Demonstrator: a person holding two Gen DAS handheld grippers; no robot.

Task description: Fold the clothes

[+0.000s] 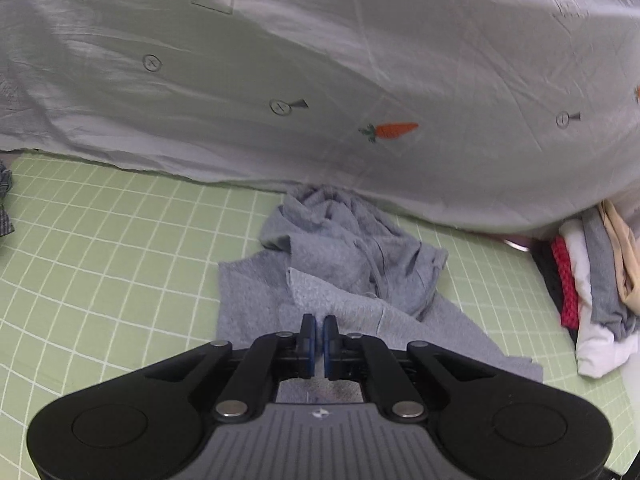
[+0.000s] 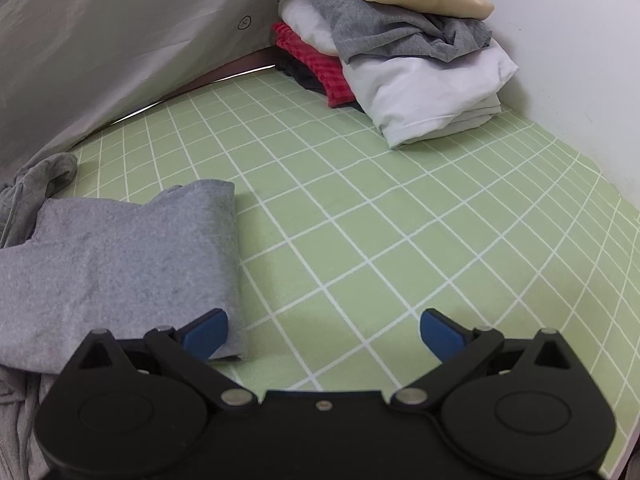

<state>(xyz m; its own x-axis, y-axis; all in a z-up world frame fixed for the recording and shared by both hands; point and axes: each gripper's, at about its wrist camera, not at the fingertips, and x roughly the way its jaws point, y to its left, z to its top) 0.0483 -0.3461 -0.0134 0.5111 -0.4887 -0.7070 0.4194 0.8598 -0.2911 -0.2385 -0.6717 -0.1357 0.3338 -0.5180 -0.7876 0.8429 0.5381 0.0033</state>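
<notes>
My left gripper [image 1: 319,330] pinches the grey garment [image 1: 340,264]
My right gripper [image 2: 323,334] gapes wide over the green grid mat [image 2: 380,220], holding nothing

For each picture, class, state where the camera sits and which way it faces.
Left wrist: on the left gripper, angled down at the grey garment; shut pads show.
Right wrist: on the right gripper, angled down at the green checked mat; open fingers show.
Shared: garment, mat, folded stack.
</notes>
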